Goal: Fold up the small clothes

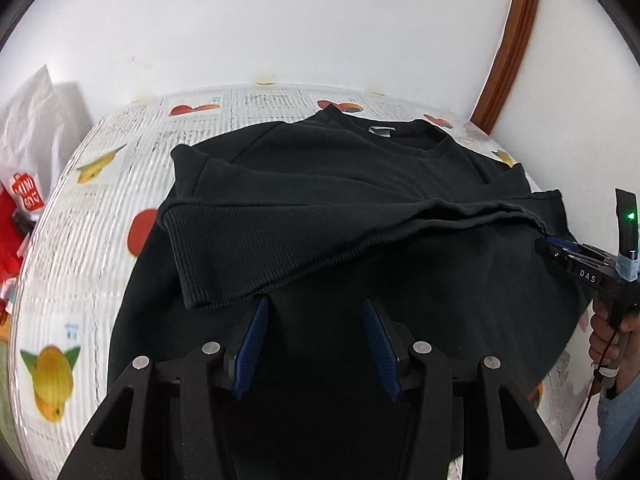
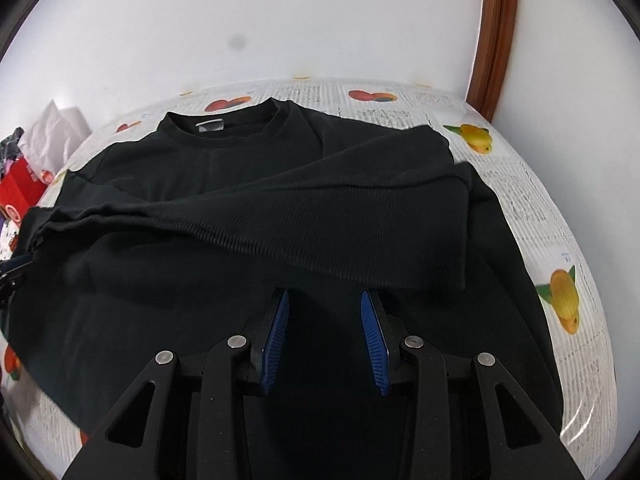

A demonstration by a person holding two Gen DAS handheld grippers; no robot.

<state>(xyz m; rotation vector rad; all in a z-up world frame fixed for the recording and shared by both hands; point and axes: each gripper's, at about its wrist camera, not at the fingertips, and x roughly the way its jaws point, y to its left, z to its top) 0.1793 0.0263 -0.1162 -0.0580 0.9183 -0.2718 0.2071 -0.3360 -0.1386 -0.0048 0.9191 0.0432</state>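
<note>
A black sweatshirt (image 1: 320,168) (image 2: 248,160) lies flat on the table, collar and white label at the far side. A ribbed band of it (image 1: 248,248) (image 2: 360,232) is folded across the body from side to side. My left gripper (image 1: 315,302) hovers open just behind the band's near edge, blue pads apart, nothing gripped. My right gripper (image 2: 325,294) stands the same way, open over the dark cloth. In the left wrist view, the right gripper (image 1: 560,250) sits at the band's right end, held by a hand (image 1: 604,336).
A fruit-print cloth (image 1: 52,280) (image 2: 532,216) covers the table. White and red bags (image 1: 28,196) (image 2: 24,184) crowd the left edge. A white wall stands behind, with a brown wooden frame (image 1: 508,48) (image 2: 496,40) at the back right.
</note>
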